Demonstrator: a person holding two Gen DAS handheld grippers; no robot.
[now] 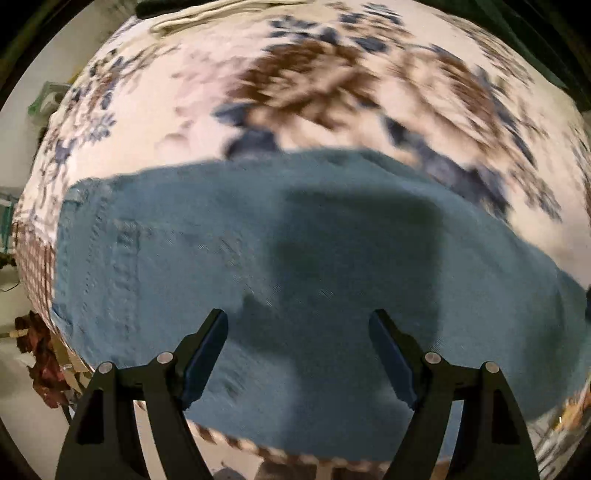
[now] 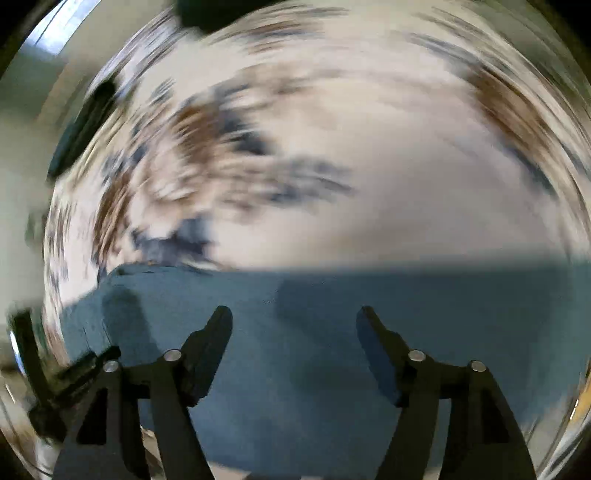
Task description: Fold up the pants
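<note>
Blue pants point(image 1: 258, 258) lie flat on a floral bedspread point(image 1: 295, 85), seams and a pocket edge toward the left. My left gripper point(image 1: 299, 321) is open and empty, hovering over the near part of the pants. In the right wrist view the pants point(image 2: 332, 332) fill the lower half, with a cloth corner at the left. My right gripper point(image 2: 295, 317) is open and empty above them. That view is motion-blurred.
The floral bedspread point(image 2: 369, 166) stretches beyond the pants. A cream cloth point(image 1: 207, 18) lies at the bed's far edge. The bed's left edge drops to a floor with clutter point(image 1: 40, 365). A dark object point(image 2: 48, 387) shows at the lower left.
</note>
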